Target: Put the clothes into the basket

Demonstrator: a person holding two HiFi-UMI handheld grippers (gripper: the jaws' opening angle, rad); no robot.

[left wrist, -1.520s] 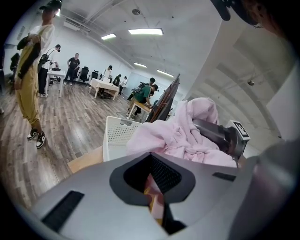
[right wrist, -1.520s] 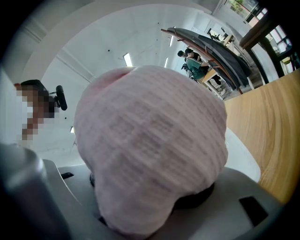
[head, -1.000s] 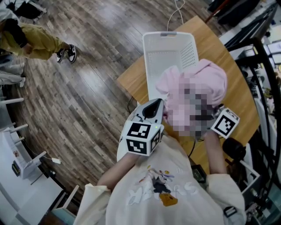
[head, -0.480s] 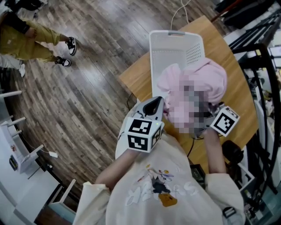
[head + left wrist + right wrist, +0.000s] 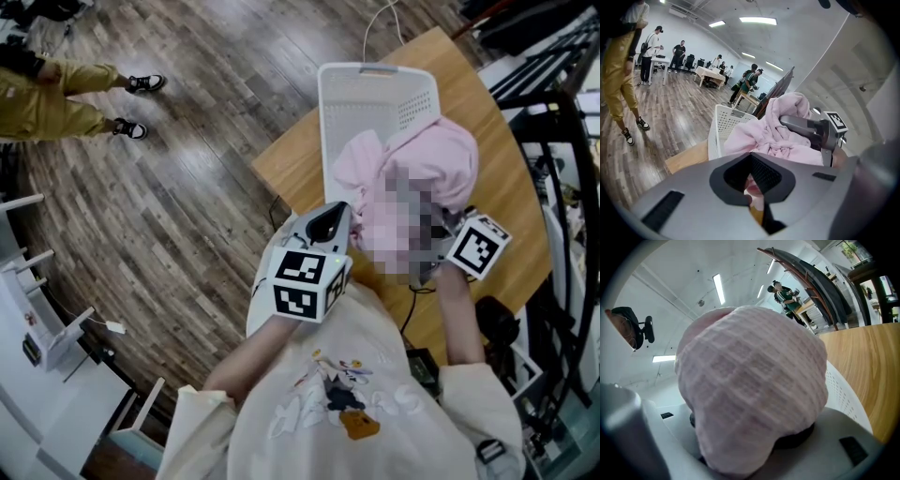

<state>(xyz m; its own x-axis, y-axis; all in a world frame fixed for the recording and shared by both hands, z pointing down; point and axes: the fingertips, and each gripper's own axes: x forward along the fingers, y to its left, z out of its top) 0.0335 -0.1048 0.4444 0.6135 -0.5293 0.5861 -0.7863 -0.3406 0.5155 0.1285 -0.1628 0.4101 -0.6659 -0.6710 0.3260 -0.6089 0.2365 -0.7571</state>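
**Progress.** One item of clothing is in view: a pink garment (image 5: 441, 159). It is bunched over the near end of the white basket (image 5: 375, 73) and overhangs the basket's near right rim. It has not been let go. The far half of the basket shows bare mesh, so nothing appears to be deposited there. Whether the underside of the garment already rests in the basket cannot be told, as the bundle hides the near half. No other clothes are seen on the desk (image 5: 286, 164) around the basket. Judgement: transport is nearly complete; lowering and release remain.

**Claws.** The left claw (image 5: 328, 223), at the basket's near left corner, is clenched, with a sliver of pink cloth pinched between its jaws. The right claw (image 5: 787, 123), at the basket's near right side, is buried in the garment. The cloth bulges thickly over and between its jaws, so it is judged to be grasping the same garment.

**Orientation.** The garment is crumpled, with no sleeve, hem or collar discernible, so no true facing can be stated. Its longer span runs from one claw to the other, across the basket's long axis. A smaller lobe reaches toward the basket's far end on the left side.
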